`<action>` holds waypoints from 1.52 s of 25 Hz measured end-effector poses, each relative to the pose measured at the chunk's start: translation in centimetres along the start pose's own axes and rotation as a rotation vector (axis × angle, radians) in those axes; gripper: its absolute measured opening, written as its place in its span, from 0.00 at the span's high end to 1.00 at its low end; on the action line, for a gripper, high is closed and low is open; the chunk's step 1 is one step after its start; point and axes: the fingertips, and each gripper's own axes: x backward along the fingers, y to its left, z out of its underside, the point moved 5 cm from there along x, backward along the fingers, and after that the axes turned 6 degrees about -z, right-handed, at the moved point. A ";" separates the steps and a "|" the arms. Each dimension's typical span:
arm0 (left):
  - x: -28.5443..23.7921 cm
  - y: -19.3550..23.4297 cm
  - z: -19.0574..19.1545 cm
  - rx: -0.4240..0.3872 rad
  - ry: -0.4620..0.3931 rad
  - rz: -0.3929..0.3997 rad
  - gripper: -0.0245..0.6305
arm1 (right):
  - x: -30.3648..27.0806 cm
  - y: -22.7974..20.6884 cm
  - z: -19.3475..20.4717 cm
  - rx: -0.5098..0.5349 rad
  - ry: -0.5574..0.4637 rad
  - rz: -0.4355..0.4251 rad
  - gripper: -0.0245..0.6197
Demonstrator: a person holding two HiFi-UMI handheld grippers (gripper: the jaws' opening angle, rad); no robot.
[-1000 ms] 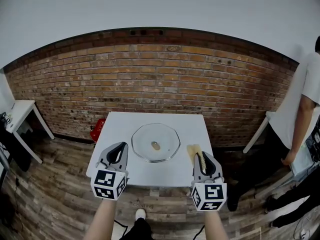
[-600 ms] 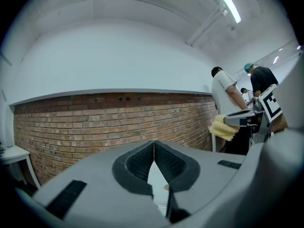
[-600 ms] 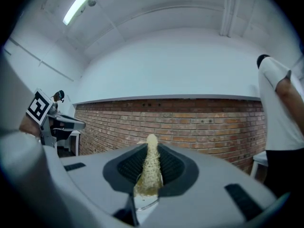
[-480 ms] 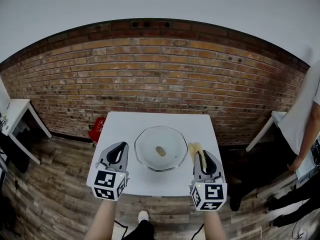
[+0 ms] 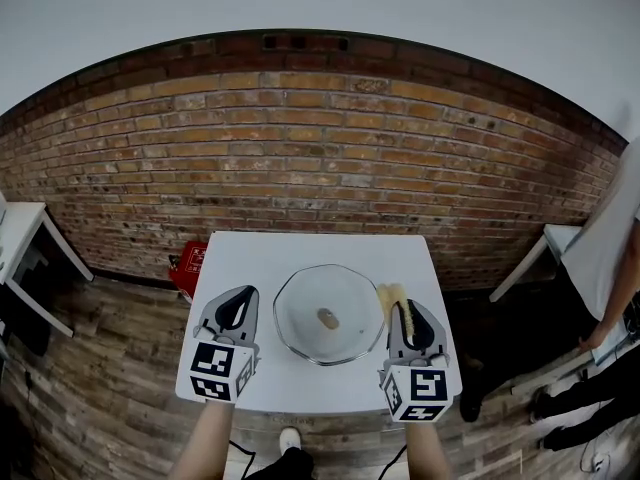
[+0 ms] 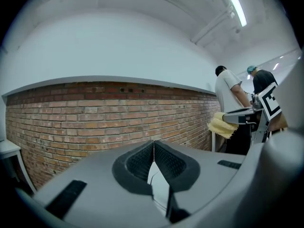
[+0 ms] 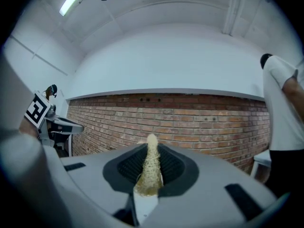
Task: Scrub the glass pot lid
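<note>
Glass lid (image 5: pixel 329 314) lies flat between the grippers and looks hard, slippery and breakable, likely best held by its middle knob (image 5: pixel 327 318); the left gripper (image 5: pixel 238 298) has jaws pressed together, empty, and the right gripper (image 5: pixel 400 311) pinches a soft yellow scrubber (image 5: pixel 388 294).

no words or numbers can be read, only black and white square patterns on the left gripper (image 5: pixel 243 292) and the right gripper (image 5: pixel 406 306) — not letters, white tag on the red thing (image 5: pixel 187 269) — too small to read
</note>
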 end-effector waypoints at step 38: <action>-7.6 1.8 1.9 0.043 0.080 0.023 0.94 | -6.4 -3.0 0.8 0.001 0.035 0.013 0.87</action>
